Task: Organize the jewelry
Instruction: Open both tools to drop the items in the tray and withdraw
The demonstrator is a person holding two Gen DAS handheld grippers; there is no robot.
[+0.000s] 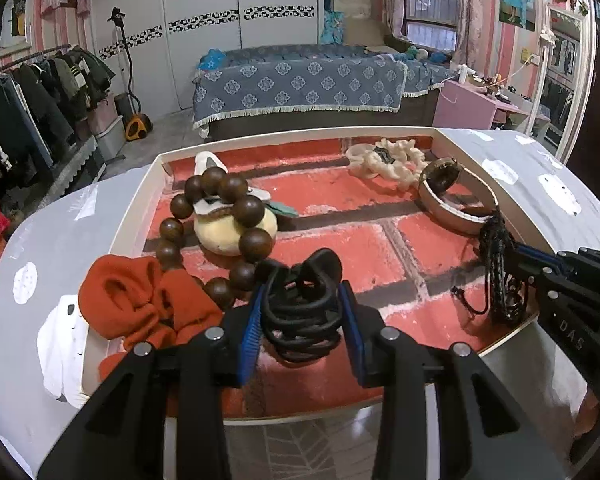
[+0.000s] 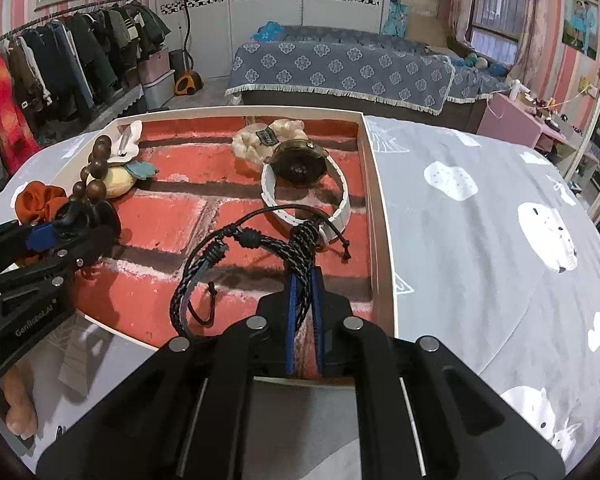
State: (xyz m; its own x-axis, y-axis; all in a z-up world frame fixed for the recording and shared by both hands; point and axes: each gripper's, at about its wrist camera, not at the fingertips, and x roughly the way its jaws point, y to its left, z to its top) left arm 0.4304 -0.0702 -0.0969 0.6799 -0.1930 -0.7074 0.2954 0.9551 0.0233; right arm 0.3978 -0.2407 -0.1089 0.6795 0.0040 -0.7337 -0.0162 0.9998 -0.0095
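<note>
The left tool is clamped on a bunch of black hair ties near the front of the tray. The right tool is squeezed together on a dark braided bracelet, which hangs over the red brick floor of the tray. A watch with a white band sits just behind the bracelet. Brown wooden beads and an orange scrunchie lie on the left side.
</note>
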